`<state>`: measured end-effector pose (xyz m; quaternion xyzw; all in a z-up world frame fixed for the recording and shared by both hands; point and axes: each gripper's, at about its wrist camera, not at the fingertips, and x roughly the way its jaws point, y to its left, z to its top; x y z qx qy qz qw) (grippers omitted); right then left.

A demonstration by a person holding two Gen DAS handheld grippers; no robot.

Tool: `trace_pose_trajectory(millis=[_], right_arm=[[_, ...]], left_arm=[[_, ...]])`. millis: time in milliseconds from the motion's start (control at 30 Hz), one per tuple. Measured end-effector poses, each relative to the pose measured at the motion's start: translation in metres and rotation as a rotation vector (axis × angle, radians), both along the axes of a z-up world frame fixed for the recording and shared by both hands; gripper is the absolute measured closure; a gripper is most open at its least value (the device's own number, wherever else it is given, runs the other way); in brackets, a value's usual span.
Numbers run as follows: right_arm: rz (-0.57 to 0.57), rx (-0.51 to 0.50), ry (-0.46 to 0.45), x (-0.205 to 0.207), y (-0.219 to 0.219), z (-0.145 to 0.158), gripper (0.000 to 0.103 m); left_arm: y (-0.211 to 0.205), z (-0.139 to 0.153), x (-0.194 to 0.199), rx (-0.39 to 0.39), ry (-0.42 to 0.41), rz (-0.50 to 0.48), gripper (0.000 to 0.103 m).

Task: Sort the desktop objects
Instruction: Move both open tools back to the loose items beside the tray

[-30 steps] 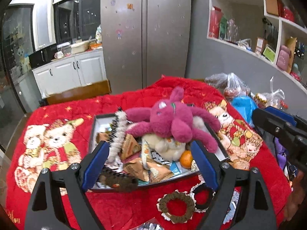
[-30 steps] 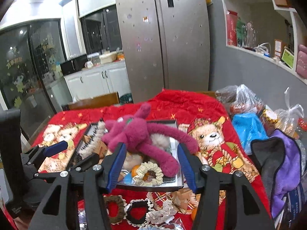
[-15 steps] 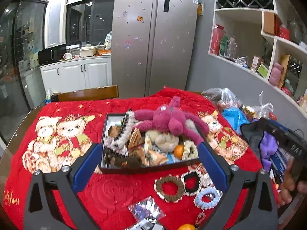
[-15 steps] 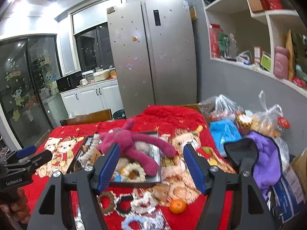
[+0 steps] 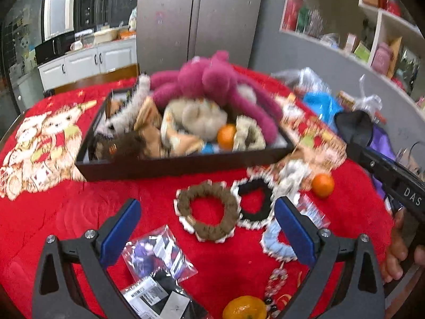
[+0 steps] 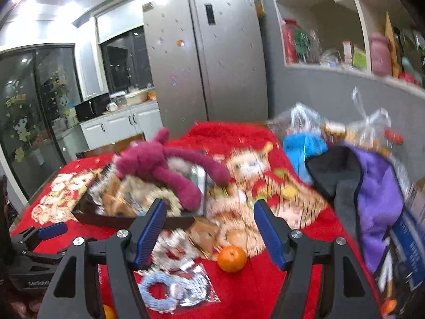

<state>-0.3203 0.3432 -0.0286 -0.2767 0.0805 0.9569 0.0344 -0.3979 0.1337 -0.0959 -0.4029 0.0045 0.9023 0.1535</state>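
Both grippers have dropped toward the red cloth (image 5: 79,212); the tray (image 5: 183,163) now sits higher in frame.
Left gripper (image 5: 207,228) gapes empty over the brown scrunchie (image 5: 208,212) at centre; right gripper (image 6: 209,232) (also empty) is spread above an orange (image 6: 232,258), lower centre.

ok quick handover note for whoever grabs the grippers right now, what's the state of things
Left gripper: open, empty, above the brown frilly scrunchie.
Right gripper: open, empty, above the loose orange mandarin.
Done: the dark rectangular tray already holds the magenta plush toy, snack packs, a mandarin and a scrunchie.
Left: on the red quilted cloth lie the brown, black and light blue scrunchies, clear plastic packets and two mandarins.
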Motion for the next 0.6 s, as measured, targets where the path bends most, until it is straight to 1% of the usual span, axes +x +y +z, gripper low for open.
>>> trace_pose_trajectory(millis=[33, 67, 133, 200, 267, 333, 467, 600], right_arm=[[0.013, -0.007, -0.054, -0.006, 0.002, -0.008, 0.033], [0.034, -0.025, -0.086, -0.01, 0.005, -0.015, 0.033], [0.004, -0.035, -0.123, -0.014, 0.01, -0.026, 0.033], [0.026, -0.044, -0.157, -0.018, 0.011, -0.034, 0.033], [0.01, -0.054, -0.175, -0.02, 0.013, -0.04, 0.033], [0.018, -0.049, -0.188, -0.022, 0.012, -0.044, 0.033], [0.026, -0.01, -0.213, -0.026, 0.005, -0.051, 0.033], [0.021, 0.03, -0.25, -0.033, 0.002, -0.062, 0.033]], left_arm=[[0.002, -0.003, 0.001, 0.004, -0.002, -0.009, 0.002], [0.003, -0.004, 0.002, 0.006, -0.002, -0.009, 0.002], [0.005, -0.006, 0.004, 0.004, 0.016, -0.01, 0.002], [0.006, -0.006, 0.005, -0.002, 0.024, -0.012, 0.002], [0.007, -0.007, 0.005, -0.004, 0.024, -0.016, 0.002], [0.008, -0.011, 0.003, -0.003, 0.018, -0.019, 0.002], [0.013, -0.02, -0.002, -0.01, -0.017, -0.032, 0.002], [0.02, -0.029, -0.004, -0.066, -0.014, -0.036, 0.002]])
